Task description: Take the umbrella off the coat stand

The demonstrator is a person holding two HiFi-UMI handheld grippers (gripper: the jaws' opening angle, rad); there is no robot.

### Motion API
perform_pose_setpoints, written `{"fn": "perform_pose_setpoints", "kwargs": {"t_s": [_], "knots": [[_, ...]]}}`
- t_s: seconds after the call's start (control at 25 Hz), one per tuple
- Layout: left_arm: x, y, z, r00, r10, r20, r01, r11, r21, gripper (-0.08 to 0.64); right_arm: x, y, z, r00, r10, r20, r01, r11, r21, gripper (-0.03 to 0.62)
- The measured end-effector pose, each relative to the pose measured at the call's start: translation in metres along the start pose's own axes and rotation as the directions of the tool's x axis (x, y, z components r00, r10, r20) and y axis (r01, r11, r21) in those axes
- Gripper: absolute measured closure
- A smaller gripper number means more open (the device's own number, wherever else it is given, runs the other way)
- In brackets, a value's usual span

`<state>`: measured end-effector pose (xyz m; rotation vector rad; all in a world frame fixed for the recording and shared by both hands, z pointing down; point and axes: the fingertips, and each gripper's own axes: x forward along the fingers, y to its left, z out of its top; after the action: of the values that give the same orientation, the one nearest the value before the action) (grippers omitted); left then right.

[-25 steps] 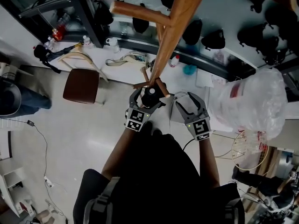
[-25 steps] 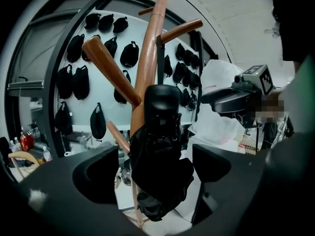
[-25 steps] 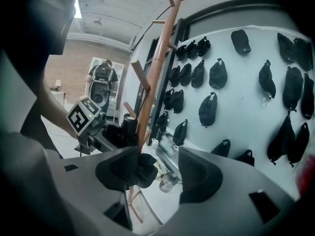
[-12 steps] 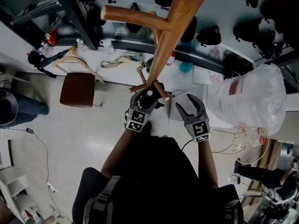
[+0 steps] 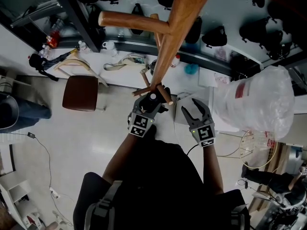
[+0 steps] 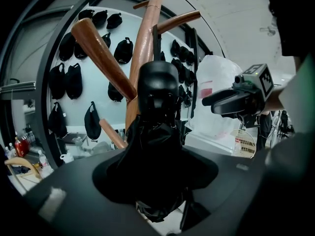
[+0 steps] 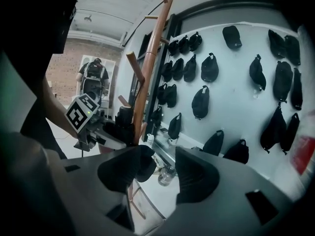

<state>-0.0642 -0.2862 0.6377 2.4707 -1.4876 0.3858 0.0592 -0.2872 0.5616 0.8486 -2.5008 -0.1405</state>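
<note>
**Head view:** There are two grippers, one umbrella and one coat stand. The left gripper (image 5: 151,102) has just been closing and now clamps the black folded umbrella (image 5: 152,97). The umbrella is seen end-on, its rounded handle end facing up, just beside the near side of the tall brown wooden coat stand (image 5: 175,28). The right gripper (image 5: 194,110) is to the right of the umbrella and apart from it. Its jaws have been narrowing too, but still stand apart with nothing between them. Below is a pale glossy floor (image 5: 72,143). On it are one chair with a brown seat (image 5: 81,92) at far left, one clear plastic bag (image 5: 254,102) at right and one wire basket (image 5: 254,150) nearer.

**Left gripper view:** The umbrella (image 6: 157,132) stands upright, its long axis vertical and the handle uppermost. Its black fabric fills the gap between the jaws. Behind it rises the single coat stand pole (image 6: 142,48), with at least four pegs. Many black bags (image 6: 74,80) hang on the pale far wall.

**Right gripper view:** The right gripper's two pads (image 7: 197,173) are apart, with only floor showing between them. The umbrella (image 7: 123,119) is at left against the pole, in the left gripper's grip. One person (image 7: 93,77) stands far off by a brick wall (image 7: 61,77).
</note>
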Motion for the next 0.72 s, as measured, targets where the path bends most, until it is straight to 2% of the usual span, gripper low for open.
{"fn": "perform_pose_setpoints", "kwargs": {"t_s": [0.36,0.72], "knots": [[-0.007,0.000,0.013,1.000,-0.012,0.002,0.012,1.000,0.020,0.322,0.001,0.008,0.004,1.000,0.012,0.007,-0.012,1.000,-0.029,0.377],[-0.017,0.000,0.029,1.000,0.014,-0.015,-0.013,1.000,0.018,0.324,-0.014,0.012,-0.006,1.000,0.017,0.009,-0.017,1.000,0.002,0.379]]}}
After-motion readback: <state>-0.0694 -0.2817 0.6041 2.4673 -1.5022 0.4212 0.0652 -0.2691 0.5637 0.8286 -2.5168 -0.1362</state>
